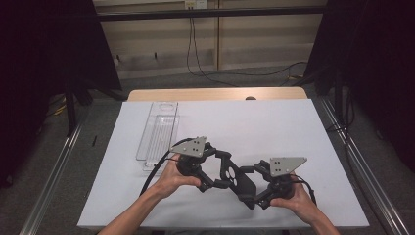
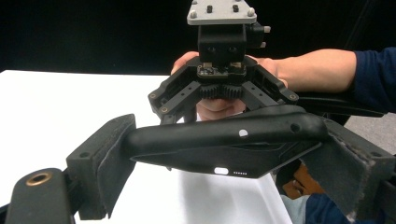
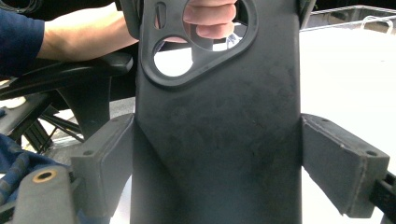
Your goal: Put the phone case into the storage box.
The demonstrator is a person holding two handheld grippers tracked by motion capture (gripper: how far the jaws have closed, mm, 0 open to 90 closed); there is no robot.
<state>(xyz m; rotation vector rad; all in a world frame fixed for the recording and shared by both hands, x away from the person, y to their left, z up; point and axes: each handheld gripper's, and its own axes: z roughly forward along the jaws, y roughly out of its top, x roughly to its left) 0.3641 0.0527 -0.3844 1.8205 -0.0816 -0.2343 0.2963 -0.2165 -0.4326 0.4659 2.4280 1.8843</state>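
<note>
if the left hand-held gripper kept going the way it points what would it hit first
The black phone case already sits between its jaws; straight behind it comes the right hand-held gripper facing back, probably the first solid stop, though depth is unclear.

A lab recording booth: white-covered table [image 1: 274,127], black curtains [image 1: 372,58] left and right, cables [image 1: 205,68] trailing on the far floor.

Black phone case [image 1: 238,180] between both tools
</note>
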